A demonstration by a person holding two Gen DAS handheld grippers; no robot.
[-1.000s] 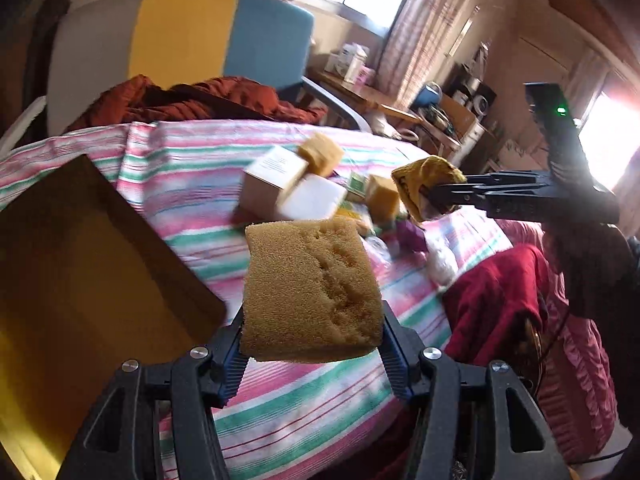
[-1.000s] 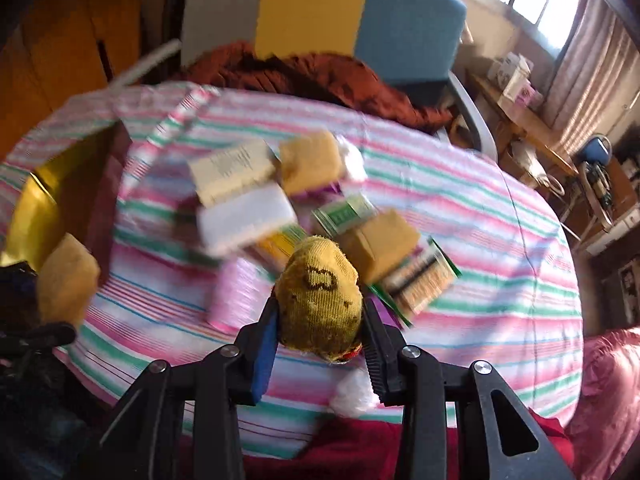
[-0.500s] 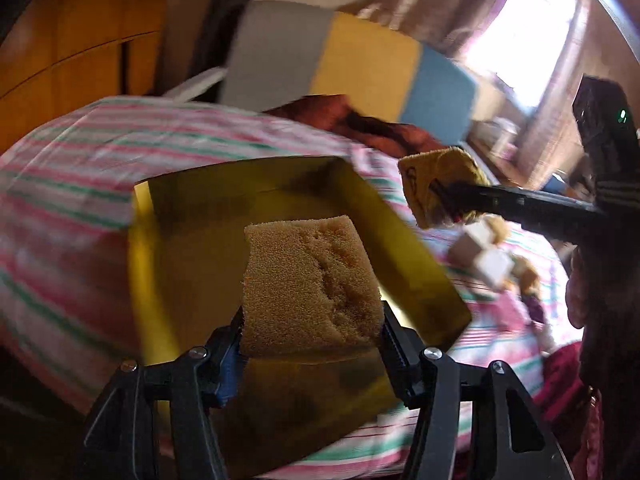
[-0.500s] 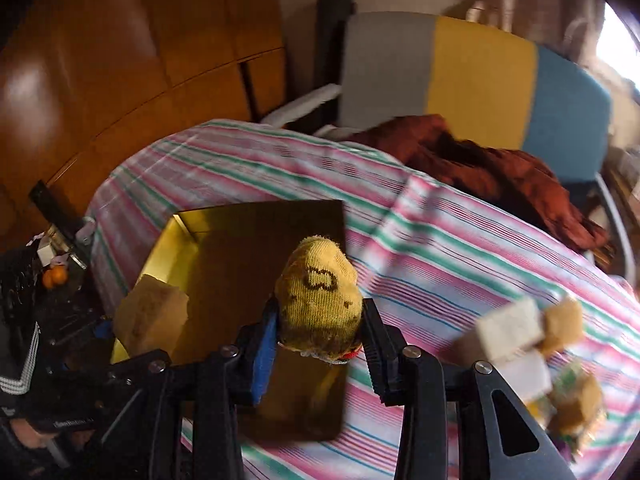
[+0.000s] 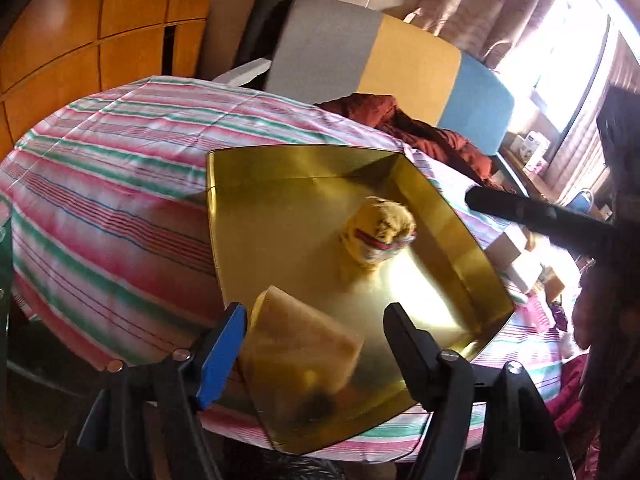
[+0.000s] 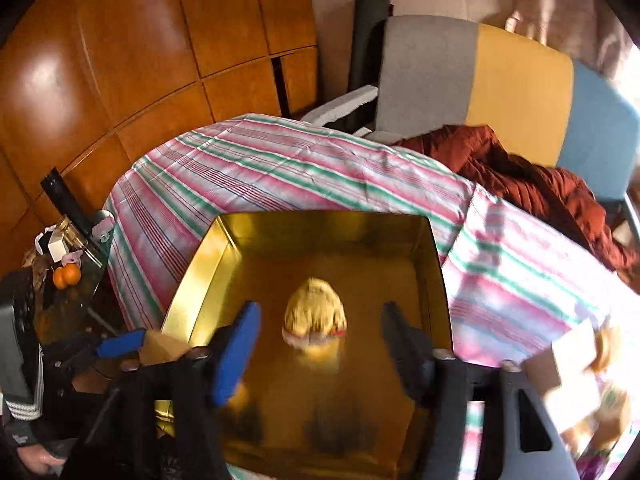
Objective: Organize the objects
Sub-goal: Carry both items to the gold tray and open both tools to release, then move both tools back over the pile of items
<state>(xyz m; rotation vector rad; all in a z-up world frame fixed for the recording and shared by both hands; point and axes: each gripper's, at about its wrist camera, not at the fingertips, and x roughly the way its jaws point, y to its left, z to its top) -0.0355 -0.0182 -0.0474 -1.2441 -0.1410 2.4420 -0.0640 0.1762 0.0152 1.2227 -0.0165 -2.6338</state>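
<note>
both grippers spread apart above the shiny gold square tray (image 6: 224,240): left gripper (image 5: 314,344) around tan sponge block (image 5: 300,344) at lower centre, right gripper (image 6: 320,344) around yellow knitted sock (image 6: 314,312), well inside the rim

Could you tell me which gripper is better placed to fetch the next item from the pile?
Right gripper: open, its sock dropped in the tray, and the boxes lie on its side.

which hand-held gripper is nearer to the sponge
Left. The sponge sits between the open left hand-held gripper, at the gold tray's near corner. The right hand-held gripper is open over the yellow sock, further along the tray.
</note>
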